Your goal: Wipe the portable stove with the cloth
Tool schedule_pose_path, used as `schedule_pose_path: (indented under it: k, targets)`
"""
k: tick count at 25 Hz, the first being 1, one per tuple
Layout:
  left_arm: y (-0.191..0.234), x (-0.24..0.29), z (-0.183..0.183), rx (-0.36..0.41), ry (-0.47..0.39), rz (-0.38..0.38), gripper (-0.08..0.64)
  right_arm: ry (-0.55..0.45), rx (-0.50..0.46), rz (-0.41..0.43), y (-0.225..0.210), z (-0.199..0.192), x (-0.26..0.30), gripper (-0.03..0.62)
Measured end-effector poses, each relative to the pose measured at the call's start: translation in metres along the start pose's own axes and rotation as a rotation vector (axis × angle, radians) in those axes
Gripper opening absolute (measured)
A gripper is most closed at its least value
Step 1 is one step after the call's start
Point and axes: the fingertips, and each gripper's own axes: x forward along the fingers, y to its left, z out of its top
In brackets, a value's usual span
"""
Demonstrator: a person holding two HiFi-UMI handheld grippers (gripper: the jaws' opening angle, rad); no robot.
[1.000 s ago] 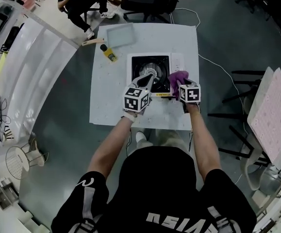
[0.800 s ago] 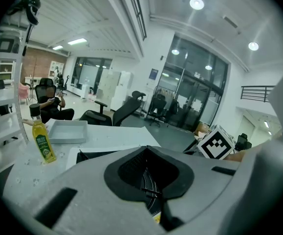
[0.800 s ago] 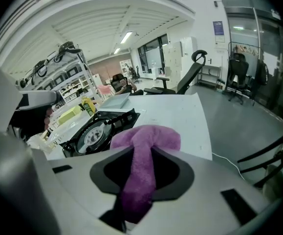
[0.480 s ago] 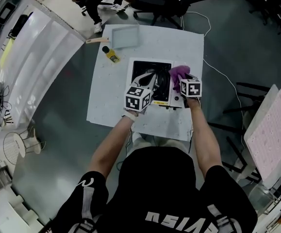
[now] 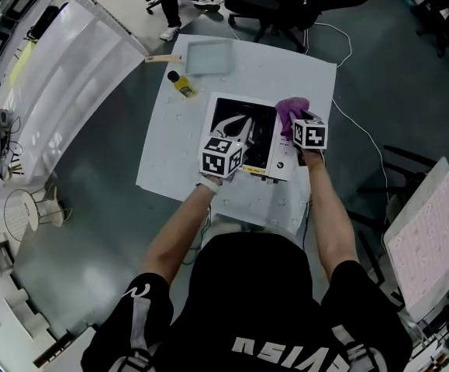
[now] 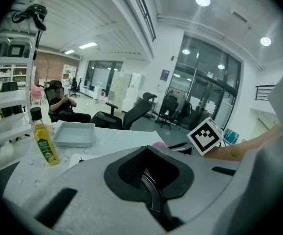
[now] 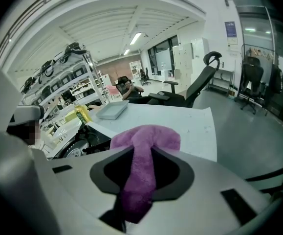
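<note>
Fingers (image 7: 214,175) of right gripper (image 7: 142,155) pinch purple cloth (image 7: 146,136) tight, at far right edge of portable stove (image 5: 280,158). Left gripper (image 6: 147,151) looks closed on stove ring (image 6: 153,196), to steady stove. Wiping step under way. Next: press cloth down, rub across top.

We look down on a white table (image 5: 166,161) on a grey floor (image 5: 92,208), with a shallow grey tray (image 5: 209,56) at its far edge and a small bottle (image 5: 184,85) of yellow liquid just beside it. Black office chairs (image 5: 271,2) stand beyond, a person (image 6: 65,106) sits further off, and a white cable (image 5: 364,134) trails across the floor at right.
</note>
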Motion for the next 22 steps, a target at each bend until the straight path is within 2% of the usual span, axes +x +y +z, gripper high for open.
schedule_pose_path:
  k: [8, 22]
  targets:
    - [-0.007, 0.013, 0.009, 0.016, 0.007, 0.011, 0.009, -0.014, 0.011, 0.034, -0.006, 0.005, 0.001, 0.106]
    - [-0.026, 0.016, 0.021, 0.034, -0.006, -0.016, 0.009, -0.109, 0.04, -0.03, -0.041, 0.025, -0.039, 0.106]
